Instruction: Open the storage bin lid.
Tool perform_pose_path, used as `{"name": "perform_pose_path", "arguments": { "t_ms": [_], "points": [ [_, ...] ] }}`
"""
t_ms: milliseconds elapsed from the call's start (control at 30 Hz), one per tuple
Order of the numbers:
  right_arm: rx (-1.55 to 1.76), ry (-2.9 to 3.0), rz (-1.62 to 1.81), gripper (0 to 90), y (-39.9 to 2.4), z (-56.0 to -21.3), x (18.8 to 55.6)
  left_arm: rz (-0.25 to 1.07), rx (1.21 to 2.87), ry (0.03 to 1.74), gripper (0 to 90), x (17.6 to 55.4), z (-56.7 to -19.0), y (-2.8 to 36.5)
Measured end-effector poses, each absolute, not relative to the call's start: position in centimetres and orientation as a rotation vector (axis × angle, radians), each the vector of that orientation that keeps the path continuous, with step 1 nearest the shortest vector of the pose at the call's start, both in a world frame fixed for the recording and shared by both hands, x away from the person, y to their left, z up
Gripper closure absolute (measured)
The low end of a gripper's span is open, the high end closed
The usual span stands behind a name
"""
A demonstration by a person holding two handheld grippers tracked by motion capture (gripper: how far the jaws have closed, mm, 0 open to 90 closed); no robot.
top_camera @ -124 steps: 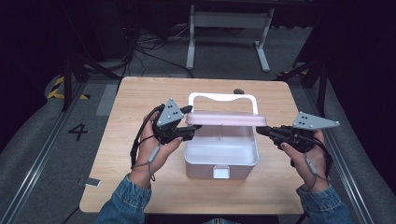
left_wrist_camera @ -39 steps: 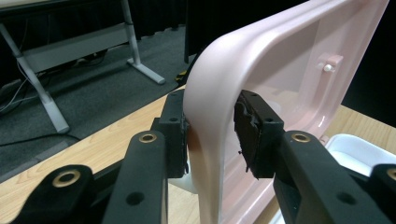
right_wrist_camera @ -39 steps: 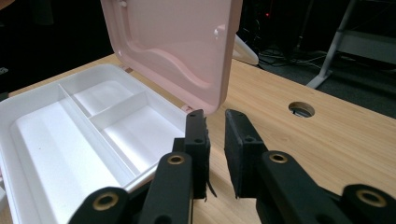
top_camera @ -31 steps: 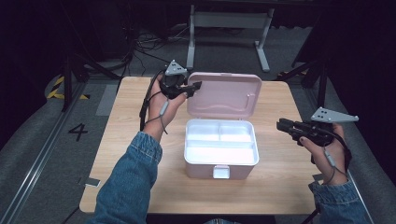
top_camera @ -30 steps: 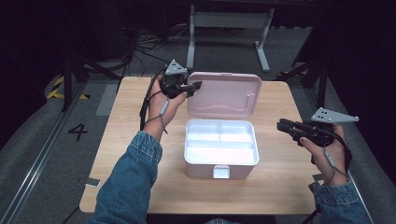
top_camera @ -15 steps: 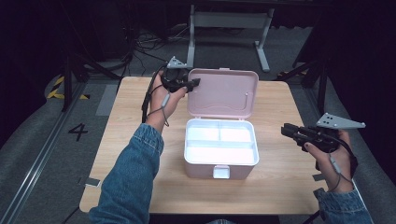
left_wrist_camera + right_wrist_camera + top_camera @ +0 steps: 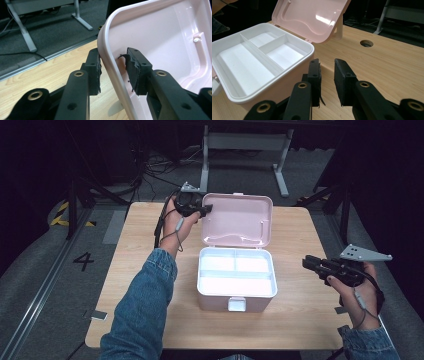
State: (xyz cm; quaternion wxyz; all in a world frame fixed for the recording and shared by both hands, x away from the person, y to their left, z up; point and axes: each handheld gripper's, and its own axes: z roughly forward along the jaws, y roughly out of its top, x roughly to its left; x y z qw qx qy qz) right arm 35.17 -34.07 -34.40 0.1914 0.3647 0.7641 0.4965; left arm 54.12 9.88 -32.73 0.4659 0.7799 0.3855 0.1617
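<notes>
Lid rim sits between parted left tongs; right tongs released, holding nothing.

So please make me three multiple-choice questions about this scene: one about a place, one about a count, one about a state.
1. Where are the jaws of the left gripper?
A. on either side of the rim of the pink lid
B. inside the white tray
C. flat on the table

2. How many compartments does the white tray in the box have?
A. one
B. three
C. six

3. What is the state of the right gripper?
A. shut on the latch
B. holding the lid
C. open, holding nothing

Answers:
1. A: the left gripper view shows one jaw outside the lid's rim and one inside it.
2. B: the high view shows two small compartments at the back and one long one in front.
3. C: the right gripper view shows a gap between its jaws, above the table beside the box.
</notes>
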Motion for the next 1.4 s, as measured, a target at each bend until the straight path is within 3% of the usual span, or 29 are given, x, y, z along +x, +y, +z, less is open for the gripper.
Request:
{"name": "perform_pose_path", "arguments": {
  "t_ms": [767, 1400],
  "points": [
    [1.044, 2.164, 1.384, 75.1, -34.1, -34.9, 35.5, 0.276, 1.92, 1.038, 61.0, 56.2, -35.6, 9.7],
    [1.041, 2.177, 1.381, 74.9, -33.9, -35.2, 35.6, 0.299, 1.989, 1.075, 59.3, 56.8, -37.1, 9.5]
  ]
}}
